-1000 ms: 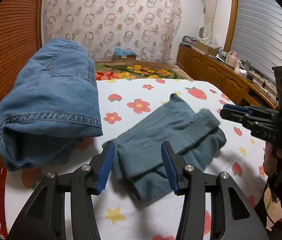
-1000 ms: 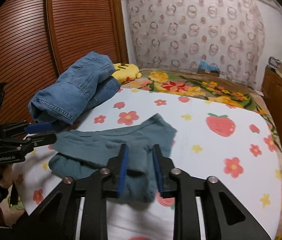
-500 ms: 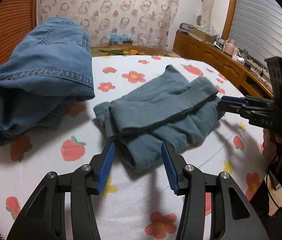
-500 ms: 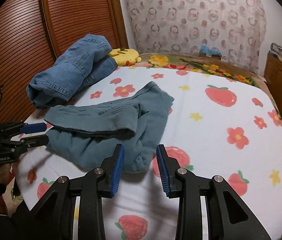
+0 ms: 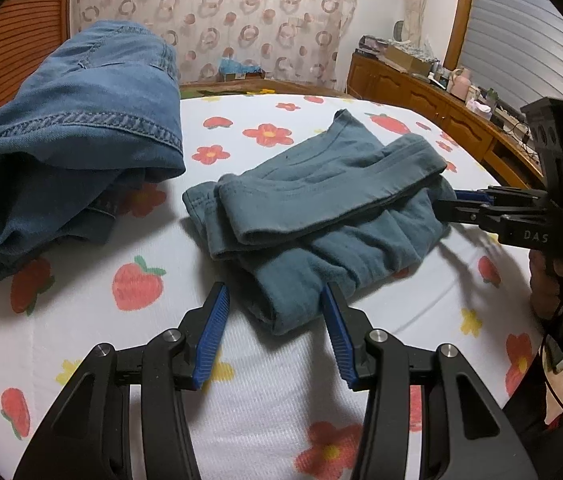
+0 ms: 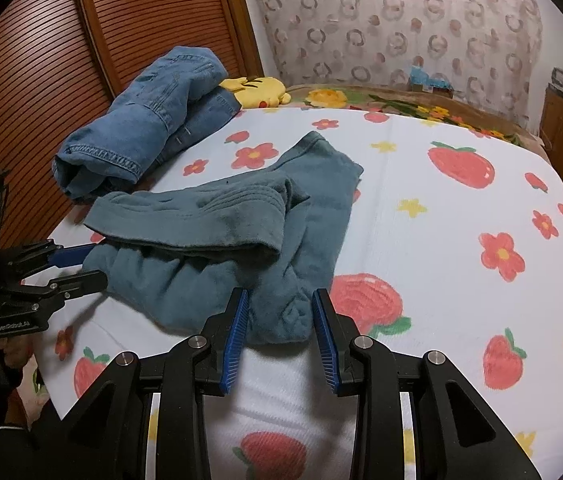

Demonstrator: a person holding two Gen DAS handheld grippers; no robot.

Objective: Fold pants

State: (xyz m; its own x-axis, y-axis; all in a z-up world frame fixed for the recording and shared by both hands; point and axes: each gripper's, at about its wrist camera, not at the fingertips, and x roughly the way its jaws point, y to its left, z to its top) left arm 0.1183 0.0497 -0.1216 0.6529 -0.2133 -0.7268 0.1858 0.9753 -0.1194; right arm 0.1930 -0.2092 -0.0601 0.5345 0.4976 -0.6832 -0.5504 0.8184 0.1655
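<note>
Between both grippers' spread, empty fingers (image 5: 213,320), the loosely folded teal knit pants (image 5: 313,216) could slump open if either left gripper (image 5: 271,320) or right gripper (image 6: 279,320) snags one layer.

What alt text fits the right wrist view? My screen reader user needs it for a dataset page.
Folded teal pants lie on a strawberry-and-flower bedsheet, with the open right gripper at their near edge and the left gripper at their left side. Folded blue jeans and a yellow plush toy sit behind, near a wooden wardrobe.
</note>
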